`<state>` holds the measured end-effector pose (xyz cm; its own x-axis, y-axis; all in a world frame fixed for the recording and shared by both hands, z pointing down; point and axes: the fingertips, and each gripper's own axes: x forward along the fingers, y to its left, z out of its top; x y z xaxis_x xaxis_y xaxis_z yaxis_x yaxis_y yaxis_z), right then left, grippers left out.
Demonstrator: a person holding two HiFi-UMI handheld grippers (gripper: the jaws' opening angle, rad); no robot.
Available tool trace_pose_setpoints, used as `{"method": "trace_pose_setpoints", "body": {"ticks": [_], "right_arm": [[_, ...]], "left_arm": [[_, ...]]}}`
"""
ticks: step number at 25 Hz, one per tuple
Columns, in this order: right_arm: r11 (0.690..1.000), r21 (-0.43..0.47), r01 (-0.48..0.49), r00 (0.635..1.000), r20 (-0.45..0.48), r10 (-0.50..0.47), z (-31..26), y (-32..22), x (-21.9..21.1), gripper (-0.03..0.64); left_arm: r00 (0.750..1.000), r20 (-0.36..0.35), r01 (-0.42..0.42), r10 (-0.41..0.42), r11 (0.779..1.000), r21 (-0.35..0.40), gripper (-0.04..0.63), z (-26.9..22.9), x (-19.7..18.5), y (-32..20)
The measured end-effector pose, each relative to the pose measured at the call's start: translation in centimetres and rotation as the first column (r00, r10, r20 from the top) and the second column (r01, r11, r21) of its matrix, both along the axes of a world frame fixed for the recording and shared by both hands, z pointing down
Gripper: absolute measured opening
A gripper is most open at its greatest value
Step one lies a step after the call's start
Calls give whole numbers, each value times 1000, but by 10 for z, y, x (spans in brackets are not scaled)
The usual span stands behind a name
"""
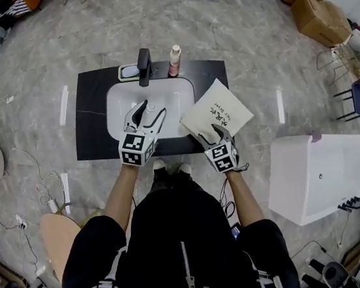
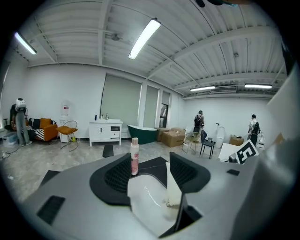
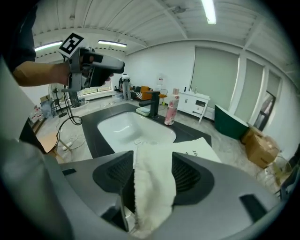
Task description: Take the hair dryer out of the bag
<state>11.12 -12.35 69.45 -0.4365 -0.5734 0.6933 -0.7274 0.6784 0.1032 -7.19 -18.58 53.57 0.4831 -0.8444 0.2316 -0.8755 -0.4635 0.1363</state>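
A cream bag with dark print lies flat on the right end of the black counter. My right gripper is at the bag's near edge and is shut on it. In the right gripper view, pale fabric fills the gap between the jaws of the right gripper, and the rest of the bag lies beyond. My left gripper hovers open over the white sink. In the left gripper view a pale strip shows between the jaws of the left gripper, which do not press on it. No hair dryer is visible.
A black faucet, a pink bottle and a soap dish stand along the counter's far edge. A white tub sits on the floor to the right. Cardboard boxes are at the far right, and cables lie on the floor at left.
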Motion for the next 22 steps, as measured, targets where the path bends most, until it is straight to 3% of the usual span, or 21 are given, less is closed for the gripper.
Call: {"method": "trace_pose_setpoints", "body": {"ticks": [7,12,15,22], "right_arm": [[992,-69,106,984,-134,-114,38,17,-5,253],[986,-106,130,957,-246,-152,65,26,0,253],[987,-106,121,941,-305,-148,74,26,6,194],[991,-104,79,947,-302,-107,73,22,11,108]], "left_arm": [[999,6,46,-46,999,-15,264,5,-16,6],[997,18,72,-72,997,-32,264,14,-27,12],[996,21,84,-83,996,-43,264,19,-31,15],[996,20,82,-81,995,-58,264,24,-30,17]]}}
